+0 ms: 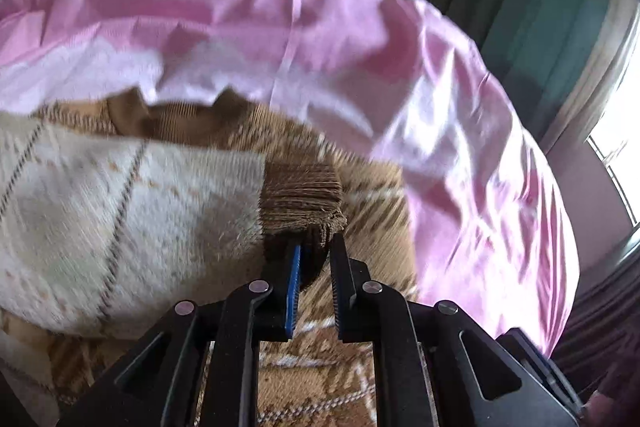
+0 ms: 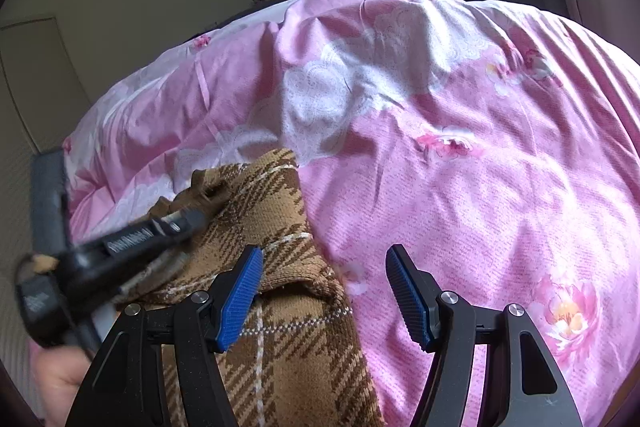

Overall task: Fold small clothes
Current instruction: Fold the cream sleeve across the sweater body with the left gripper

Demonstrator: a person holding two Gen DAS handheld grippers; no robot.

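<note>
Black claw [image 2: 324,293], 2 ribbed blue pads [image 2: 240,297], silver screws [image 2: 448,297].

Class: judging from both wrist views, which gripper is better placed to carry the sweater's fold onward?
Left. The left gripper is already shut on the sweater cuff; the right gripper hangs open, holding nothing.

Brown plaid sweater [image 2: 280,327] — sleeve (cream-backed) folded over.

Left black two-finger gripper with blue pads [image 1: 316,247] clamped on brown knit sweater cuff [image 1: 302,201]; right black blue-padded gripper [image 2: 324,293] spread wide, holding nothing.
</note>
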